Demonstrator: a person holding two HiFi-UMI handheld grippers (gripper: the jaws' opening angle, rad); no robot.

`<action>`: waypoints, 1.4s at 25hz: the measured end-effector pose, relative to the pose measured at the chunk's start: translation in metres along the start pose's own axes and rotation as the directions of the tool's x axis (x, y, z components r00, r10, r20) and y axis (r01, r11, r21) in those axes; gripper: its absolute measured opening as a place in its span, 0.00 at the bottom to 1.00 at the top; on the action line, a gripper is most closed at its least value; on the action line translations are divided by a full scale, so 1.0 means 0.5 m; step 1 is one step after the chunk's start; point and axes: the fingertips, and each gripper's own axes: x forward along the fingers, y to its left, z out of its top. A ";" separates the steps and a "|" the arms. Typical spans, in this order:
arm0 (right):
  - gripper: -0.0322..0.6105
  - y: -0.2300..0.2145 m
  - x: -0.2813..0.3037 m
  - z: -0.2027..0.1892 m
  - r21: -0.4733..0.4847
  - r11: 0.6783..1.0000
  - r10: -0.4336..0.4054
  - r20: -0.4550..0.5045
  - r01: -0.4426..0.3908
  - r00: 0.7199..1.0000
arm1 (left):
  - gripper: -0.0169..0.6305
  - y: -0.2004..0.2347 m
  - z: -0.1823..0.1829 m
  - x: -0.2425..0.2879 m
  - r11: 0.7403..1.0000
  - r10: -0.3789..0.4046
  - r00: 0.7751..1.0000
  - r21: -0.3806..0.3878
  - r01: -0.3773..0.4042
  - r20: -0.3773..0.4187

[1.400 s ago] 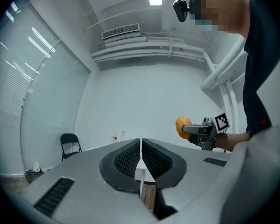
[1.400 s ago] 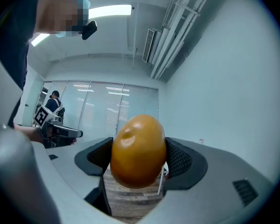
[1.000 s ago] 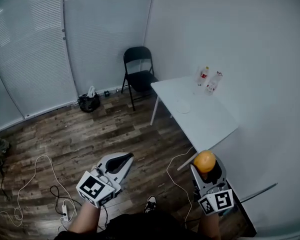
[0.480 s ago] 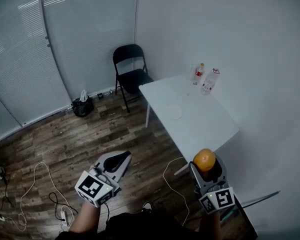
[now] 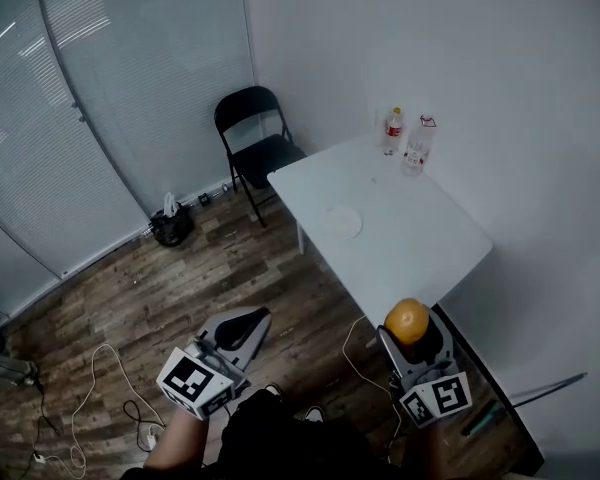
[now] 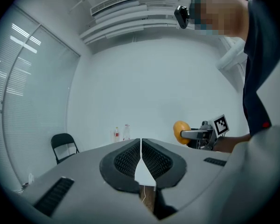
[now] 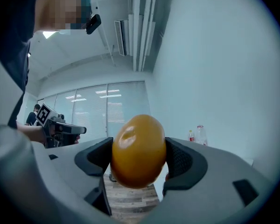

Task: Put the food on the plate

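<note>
Right gripper [image 5: 410, 332] has its jaws clamped on the orange [image 5: 408, 320], one pad on each side, and it sits up in the air at the near end of the table [image 5: 420, 248], not on anything. Left gripper [image 5: 259, 315] has its jaws pressed together with nothing between them, hanging over the wood floor [image 5: 180, 288] to the left of the table.

The plate [image 5: 344, 221] is out around the middle of the tabletop, bare, well apart from the orange. Two bottles [image 5: 391, 131] stand at the far end by the wall, and a black chair [image 5: 255, 143] is at the far left corner of the table.

Compared with a second ago, the head view has swung: the table now runs further down toward me, its near end almost under the right gripper, and the chair and the dark bag [image 5: 170, 224] by the blinds have slid left. Both grippers sit in about the same spots in that view as before, the orange still gripped, the left still closed
</note>
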 end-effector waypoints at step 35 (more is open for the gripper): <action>0.61 -0.210 0.748 -0.109 -0.093 0.978 -0.203 -0.198 0.187 0.959 | 0.07 0.670 -0.043 0.528 0.967 -0.254 0.966 -0.040 0.253 -0.045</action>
